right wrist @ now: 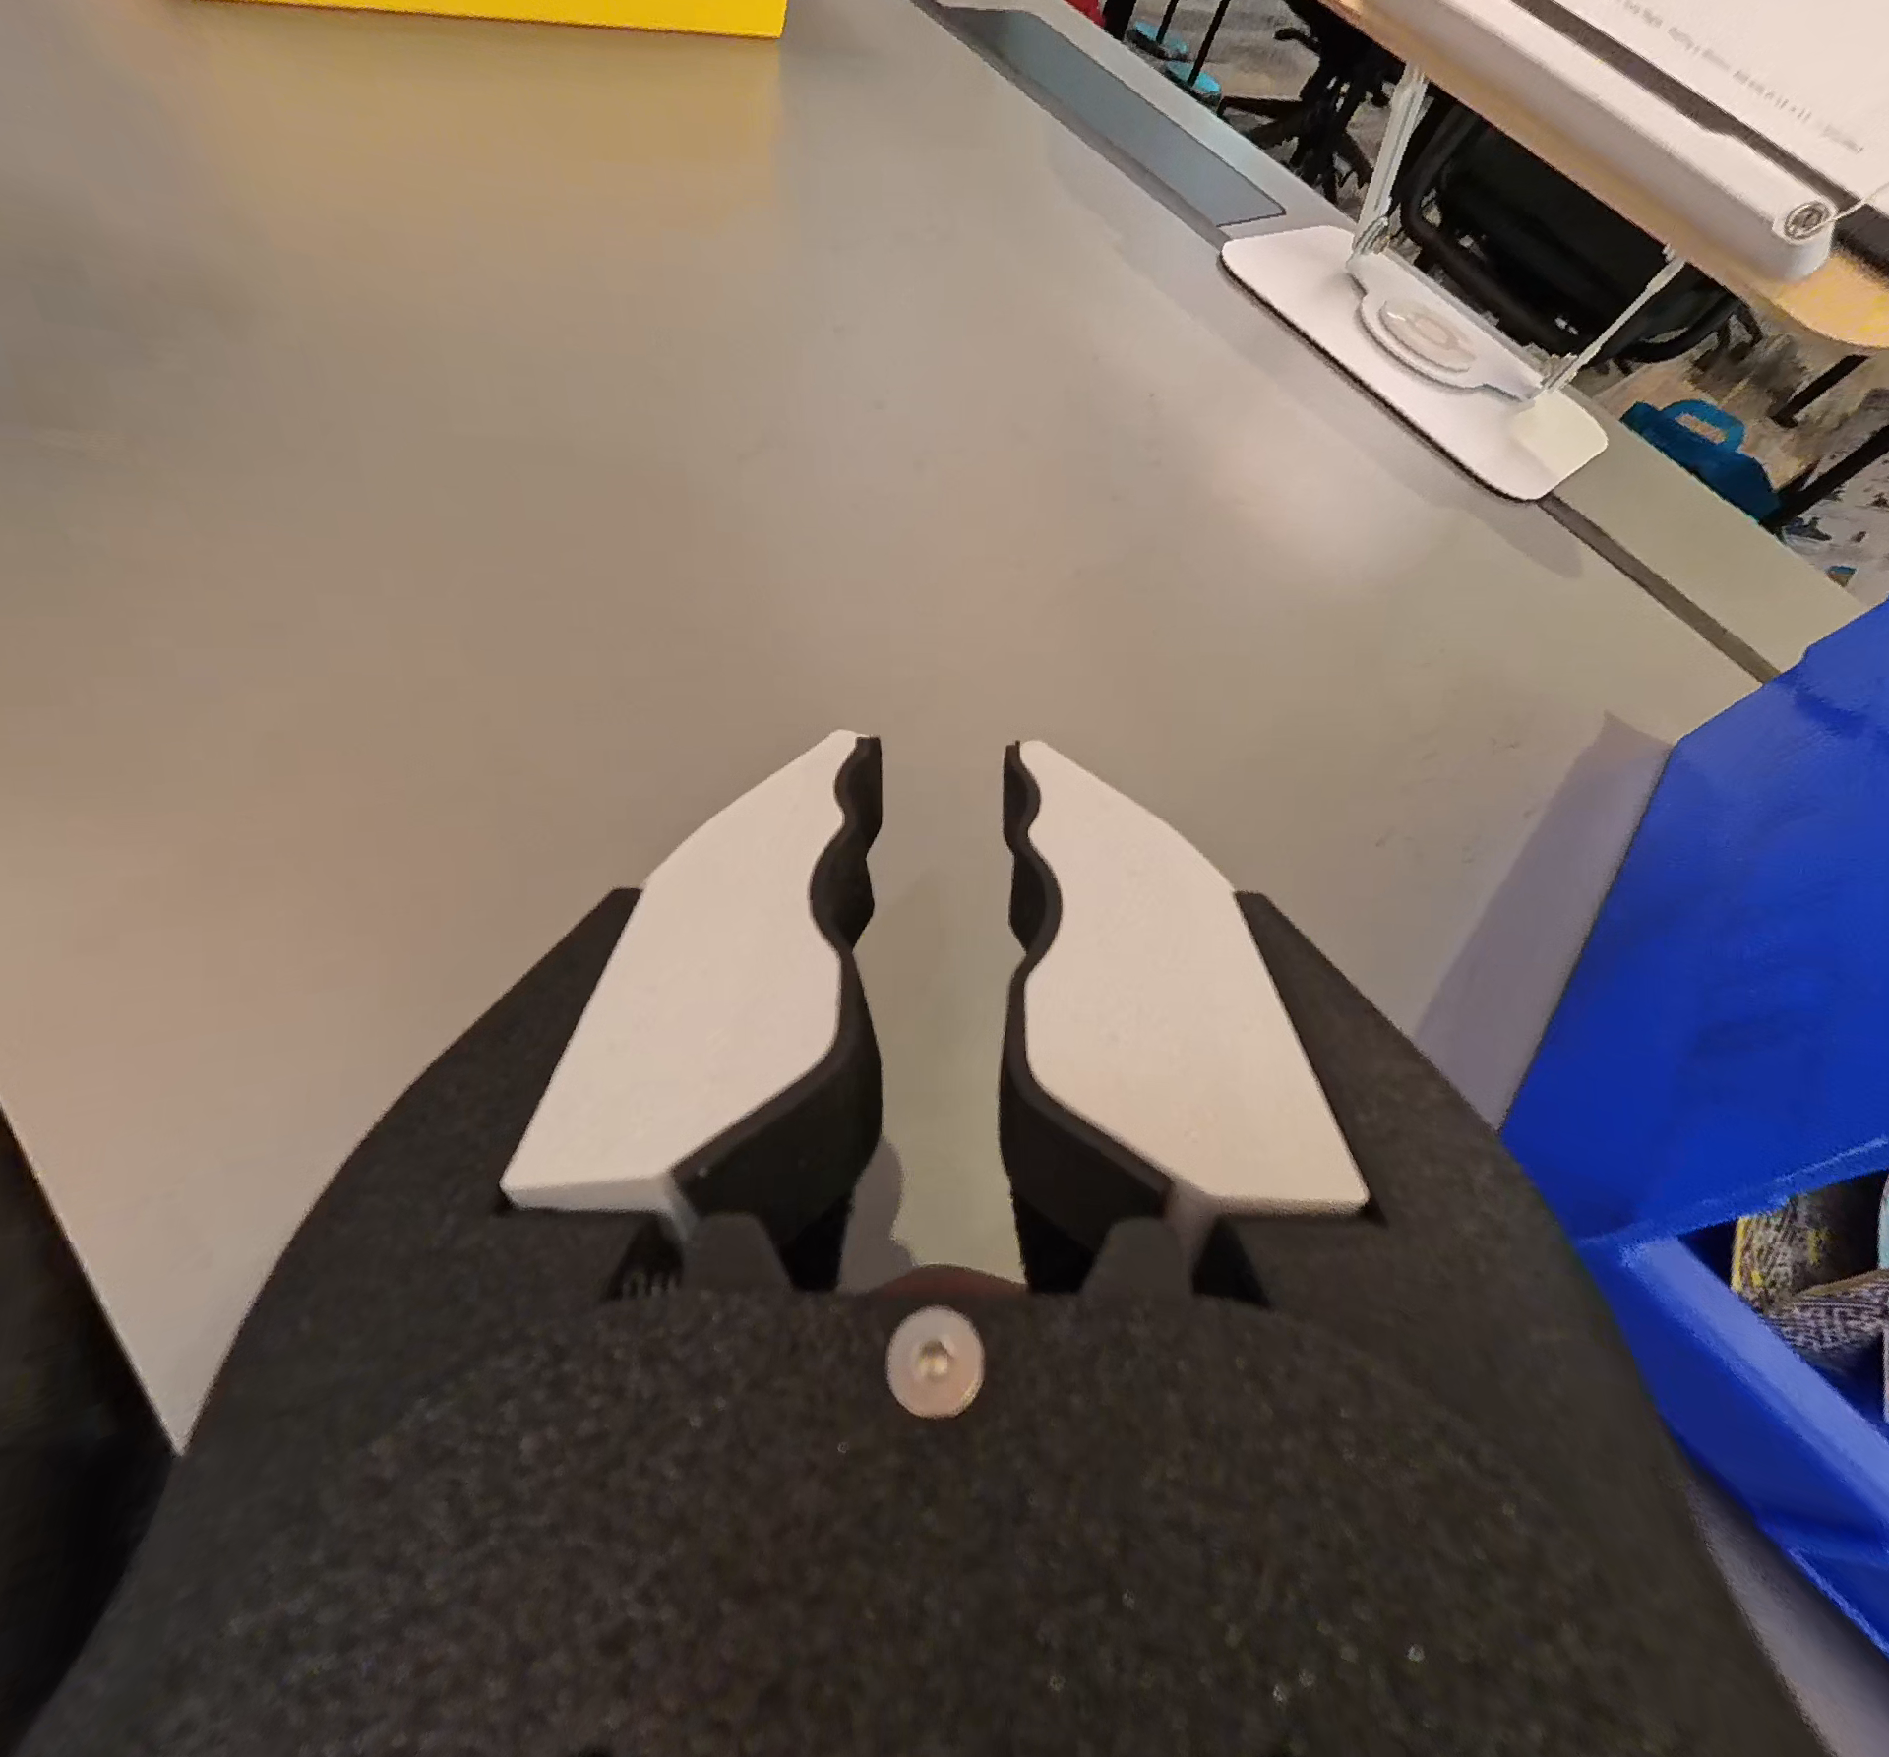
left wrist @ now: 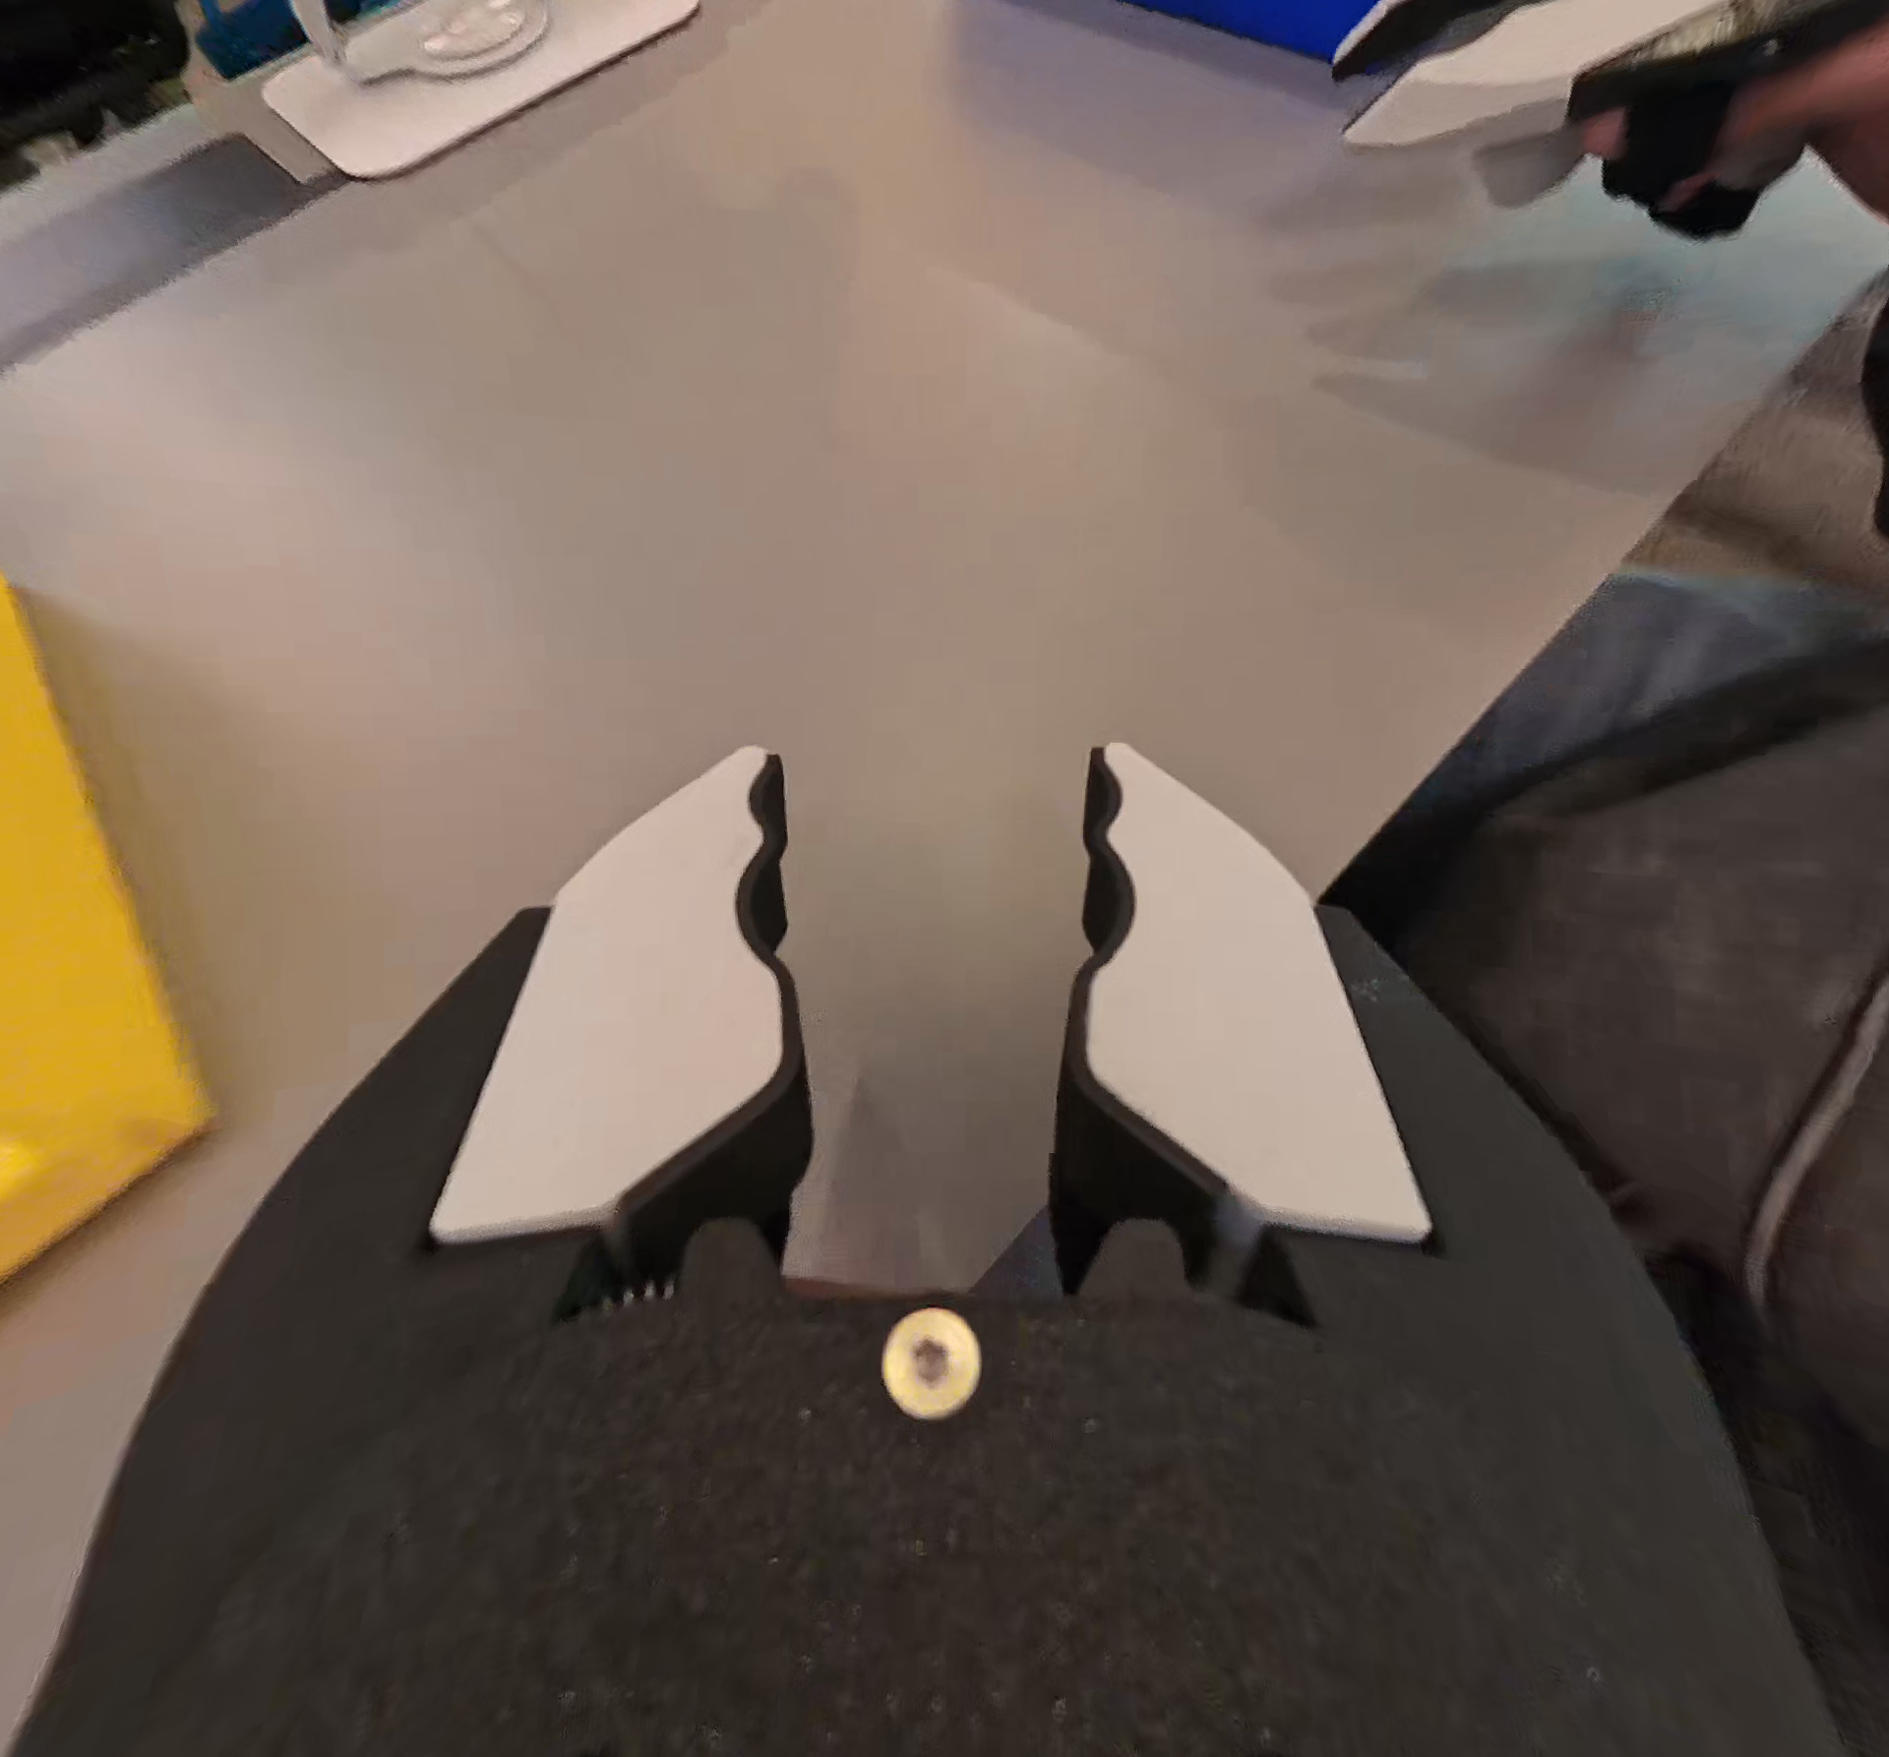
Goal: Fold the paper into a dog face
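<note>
Two tools level above grey table (left wrist: 716, 481), left tool (left wrist: 935, 768) parted wide, right tool (right wrist: 942, 752) narrowly parted, both empty.

The left hand-held gripper (left wrist: 935, 768) is hovering above the worktop (left wrist: 716, 441) with its two grey-topped, black-lined fingers (left wrist: 634, 992) spread well apart, gripping nothing. The right hand-held gripper (right wrist: 942, 757) is also hovering over the worktop, its fingers (right wrist: 716, 992) parted by a narrower gap, and empty too. In the left wrist view the right hand-held gripper is showing blurred at the upper right, tilted, with a dark-gloved hand (left wrist: 1717, 144) gripping its handle.
</note>
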A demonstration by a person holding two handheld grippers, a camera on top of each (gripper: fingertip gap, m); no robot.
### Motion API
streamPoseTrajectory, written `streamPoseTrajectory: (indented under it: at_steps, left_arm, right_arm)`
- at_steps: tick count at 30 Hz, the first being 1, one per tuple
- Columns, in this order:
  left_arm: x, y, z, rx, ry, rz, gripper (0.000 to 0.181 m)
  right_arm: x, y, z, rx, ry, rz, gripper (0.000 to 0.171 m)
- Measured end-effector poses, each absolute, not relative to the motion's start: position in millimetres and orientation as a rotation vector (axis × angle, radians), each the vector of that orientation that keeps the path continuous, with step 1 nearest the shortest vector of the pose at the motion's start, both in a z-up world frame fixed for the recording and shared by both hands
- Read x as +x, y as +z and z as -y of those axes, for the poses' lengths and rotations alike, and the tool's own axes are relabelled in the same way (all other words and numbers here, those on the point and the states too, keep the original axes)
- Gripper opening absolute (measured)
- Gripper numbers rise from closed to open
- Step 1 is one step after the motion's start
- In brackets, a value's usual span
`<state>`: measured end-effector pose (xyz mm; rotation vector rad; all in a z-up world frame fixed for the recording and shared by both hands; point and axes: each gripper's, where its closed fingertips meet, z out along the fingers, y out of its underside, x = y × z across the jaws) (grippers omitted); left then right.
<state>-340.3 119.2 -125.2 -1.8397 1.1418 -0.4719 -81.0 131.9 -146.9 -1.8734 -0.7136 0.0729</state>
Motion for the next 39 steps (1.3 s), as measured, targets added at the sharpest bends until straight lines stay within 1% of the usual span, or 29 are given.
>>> streamPoseTrajectory:
  at_steps: [3, 5, 8, 11, 16, 19, 21, 22, 24, 34, 36, 38, 39]
  left_arm:
    - [-398.9, -97.4, -144.1, -1.883, -0.373, -1.145, 0.053]
    - [-444.2, -87.9, -175.2, -1.993, -0.282, -1.121, 0.060]
    - [-498.7, -85.6, -227.2, -2.106, -0.086, -1.161, 0.063]
    - [-528.1, -104.1, -274.5, -2.224, 0.009, -1.257, 0.065]
    - [-537.5, -149.1, -334.9, -2.467, -0.124, -1.254, 0.078]
    - [-532.3, -175.3, -350.7, -2.575, -0.154, -1.252, 0.093]
    - [-535.3, -191.6, -357.0, -2.613, -0.052, -1.268, 0.106]
    - [-535.1, -197.7, -358.9, -2.615, -0.016, -1.275, 0.109]
    - [-531.8, -206.2, -359.7, -2.619, -0.007, -1.273, 0.109]
    - [-526.0, -207.7, -354.6, -2.612, -0.145, -1.185, 0.092]
    - [-529.7, -206.3, -356.9, -2.607, -0.147, -1.168, 0.084]
    - [-535.4, -204.5, -360.4, -2.603, -0.138, -1.138, 0.062]
    - [-537.1, -204.2, -361.1, -2.597, -0.141, -1.131, 0.055]
  right_arm:
    - [-79.0, -147.3, -131.6, -1.883, 0.090, 0.702, 0.022]
    - [-77.7, -148.5, -131.9, -1.894, 0.108, 0.689, 0.022]
    - [-80.0, -150.3, -133.8, -1.901, 0.131, 0.690, 0.022]
    - [-86.4, -154.6, -135.5, -1.909, 0.144, 0.720, 0.023]
    - [-98.3, -164.7, -135.8, -1.933, 0.150, 0.787, 0.023]
    - [-102.5, -165.8, -136.0, -1.937, 0.141, 0.807, 0.023]
    - [-103.8, -164.9, -136.8, -1.941, 0.145, 0.798, 0.023]
    - [-104.0, -163.6, -137.5, -1.942, 0.152, 0.785, 0.023]
    - [-105.8, -160.4, -139.2, -1.942, 0.181, 0.755, 0.023]
    - [-111.2, -167.9, -150.0, -1.981, 0.235, 0.746, 0.023]
    - [-110.0, -168.4, -151.7, -1.985, 0.242, 0.742, 0.023]
    - [-107.2, -168.2, -152.8, -1.988, 0.240, 0.737, 0.023]
    - [-105.5, -168.1, -153.1, -1.990, 0.237, 0.734, 0.023]
